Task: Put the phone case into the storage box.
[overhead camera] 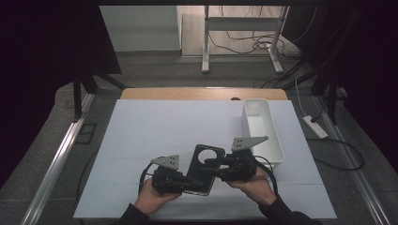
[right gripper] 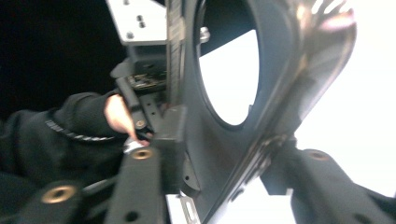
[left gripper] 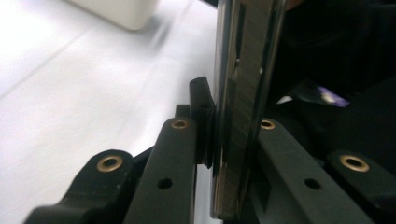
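A black phone case [overhead camera: 201,169] with a large round camera cutout is held just above the white desk [overhead camera: 155,126], between two hand-held grippers. The left gripper [overhead camera: 180,180] is clamped on the case's lower edge; in the left gripper view its pads press both faces of the thin, glossy slab [left gripper: 238,116], so this hand seems to be the anchor that keeps the case from swinging. The right gripper [overhead camera: 217,165] has the case's upper part by the cutout [right gripper: 229,74] between its jaws, which stand partly apart; whether the pads still press cannot be told. Holding opposite ends probably lets one hand steady the case while the other shifts its hold. A white bin [overhead camera: 263,133] stands well apart at the right, likely the place for it.
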The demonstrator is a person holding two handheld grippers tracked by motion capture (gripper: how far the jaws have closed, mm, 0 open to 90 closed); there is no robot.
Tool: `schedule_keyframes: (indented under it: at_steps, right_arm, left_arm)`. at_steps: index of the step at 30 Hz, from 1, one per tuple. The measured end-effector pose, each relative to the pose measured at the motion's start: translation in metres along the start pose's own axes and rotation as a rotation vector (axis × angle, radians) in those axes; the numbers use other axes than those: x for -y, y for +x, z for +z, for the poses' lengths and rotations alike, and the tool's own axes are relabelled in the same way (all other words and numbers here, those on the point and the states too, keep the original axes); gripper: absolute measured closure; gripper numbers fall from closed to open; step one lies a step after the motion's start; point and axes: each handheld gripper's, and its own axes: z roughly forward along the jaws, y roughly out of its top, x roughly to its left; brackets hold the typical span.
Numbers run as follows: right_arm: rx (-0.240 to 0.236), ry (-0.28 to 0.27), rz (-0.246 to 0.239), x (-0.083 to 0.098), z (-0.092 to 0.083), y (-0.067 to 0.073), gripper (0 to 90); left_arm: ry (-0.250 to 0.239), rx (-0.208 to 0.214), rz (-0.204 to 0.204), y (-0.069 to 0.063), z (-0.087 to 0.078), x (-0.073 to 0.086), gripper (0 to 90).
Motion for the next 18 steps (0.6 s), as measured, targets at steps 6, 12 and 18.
schedule_keyframes:
  at_steps: [6, 12, 18]
  right_arm:
    - [0.11, -0.013, -0.021, -0.003, -0.0051, 0.0004, 34.0]
    - [0.192, -0.033, -0.013, -0.0052, -0.0074, -0.0008, 5.8]
    - [0.275, -0.054, -0.018, -0.0064, -0.0115, -0.0024, 0.0]
  left_arm:
    - [0.008, -0.088, -0.011, -0.0008, -0.0006, 0.0, 84.7]
    - [0.013, -0.214, -0.022, -0.0022, -0.001, 0.0006, 84.6]
    - [0.014, -0.301, -0.035, -0.0029, -0.0022, 0.0011, 84.6]
